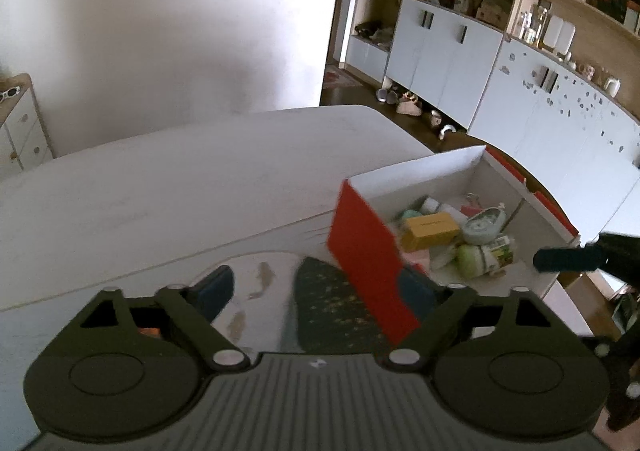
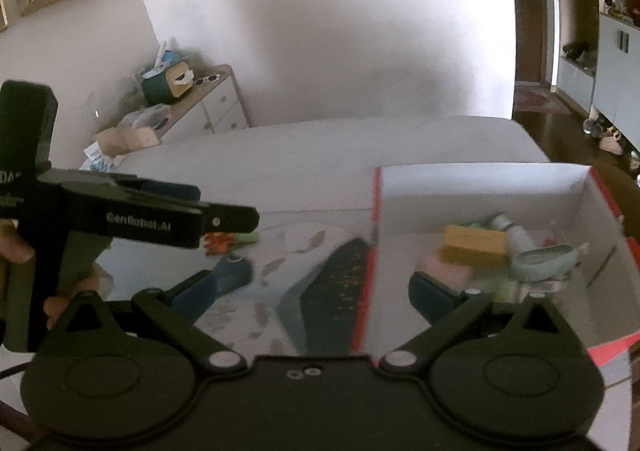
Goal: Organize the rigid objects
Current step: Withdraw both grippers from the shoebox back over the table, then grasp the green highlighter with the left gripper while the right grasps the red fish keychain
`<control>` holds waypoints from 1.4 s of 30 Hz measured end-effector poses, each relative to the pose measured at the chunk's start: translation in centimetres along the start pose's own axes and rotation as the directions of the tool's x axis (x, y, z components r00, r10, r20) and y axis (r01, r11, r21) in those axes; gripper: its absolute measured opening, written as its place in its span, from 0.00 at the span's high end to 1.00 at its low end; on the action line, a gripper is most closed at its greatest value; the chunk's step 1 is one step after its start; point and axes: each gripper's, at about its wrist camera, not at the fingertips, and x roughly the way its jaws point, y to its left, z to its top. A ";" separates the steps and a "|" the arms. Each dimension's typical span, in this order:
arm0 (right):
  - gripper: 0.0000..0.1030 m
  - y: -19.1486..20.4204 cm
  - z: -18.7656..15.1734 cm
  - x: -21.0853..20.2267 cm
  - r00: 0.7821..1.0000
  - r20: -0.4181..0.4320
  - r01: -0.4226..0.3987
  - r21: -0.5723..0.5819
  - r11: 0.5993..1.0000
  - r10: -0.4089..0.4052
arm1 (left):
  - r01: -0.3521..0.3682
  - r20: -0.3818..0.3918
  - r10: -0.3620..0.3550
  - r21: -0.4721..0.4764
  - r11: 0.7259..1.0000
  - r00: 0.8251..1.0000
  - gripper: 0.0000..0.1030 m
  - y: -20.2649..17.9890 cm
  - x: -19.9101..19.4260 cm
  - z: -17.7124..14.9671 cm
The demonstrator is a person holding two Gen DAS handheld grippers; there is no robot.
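Observation:
A cardboard box [image 1: 420, 175], red outside and white inside, stands on the white table [image 1: 180, 179] at the right. In it lie a yellow carton [image 1: 430, 229], a pale green teapot-like item [image 1: 482, 227], a green bottle [image 1: 486, 257] and other small things. My left gripper [image 1: 316, 287] is open just before the box's near red corner, with nothing gripped. My right gripper [image 2: 330, 287] is open and straddles the left wall of the box [image 2: 480, 187], its right finger on the inside. The left gripper [image 2: 236, 220] shows from the side there, held by a hand [image 2: 16, 251].
A fish-patterned mat [image 2: 280, 251] with a dark panel lies under the grippers. A small orange and green object [image 2: 224, 241] sits on it. A low drawer chest [image 2: 216, 107] stands beyond the table's left end, and white cabinets [image 1: 448, 51] with shoes [image 1: 408, 105] line the far right.

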 end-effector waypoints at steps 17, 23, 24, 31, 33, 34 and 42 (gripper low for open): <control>0.01 8.4 0.0 7.1 0.999 -0.044 -0.009 -0.067 0.998 0.006 | -0.035 -0.026 0.034 -0.024 0.999 0.999 0.10 10.1 0.6 -0.6; 0.02 11.0 -0.3 10.2 0.998 -0.059 -0.041 -0.138 0.990 0.033 | -0.061 -0.072 0.056 -0.059 0.996 0.996 0.10 13.2 2.9 -0.1; 0.02 11.4 -0.4 10.6 0.997 -0.061 -0.045 -0.153 0.987 0.036 | -0.062 -0.080 0.057 -0.055 0.997 0.995 0.10 13.6 3.4 0.0; 0.06 13.2 -0.2 14.5 0.997 -0.078 -0.022 -0.228 0.974 0.004 | -0.059 -0.139 0.053 -0.035 0.998 0.989 0.10 15.2 6.2 0.3; 0.08 13.2 0.0 15.7 0.996 -0.084 -0.009 -0.228 0.974 -0.010 | -0.069 -0.158 0.062 -0.042 0.997 0.985 0.10 15.5 7.0 0.5; 0.08 13.2 0.1 16.2 0.996 -0.086 -0.006 -0.228 0.974 -0.014 | -0.076 -0.168 0.068 -0.047 0.996 0.984 0.10 15.7 7.3 0.5; 0.16 13.7 0.9 19.9 0.995 -0.094 0.020 -0.233 0.972 -0.043 | -0.074 -0.213 0.055 -0.080 0.994 0.975 0.10 17.2 9.4 1.3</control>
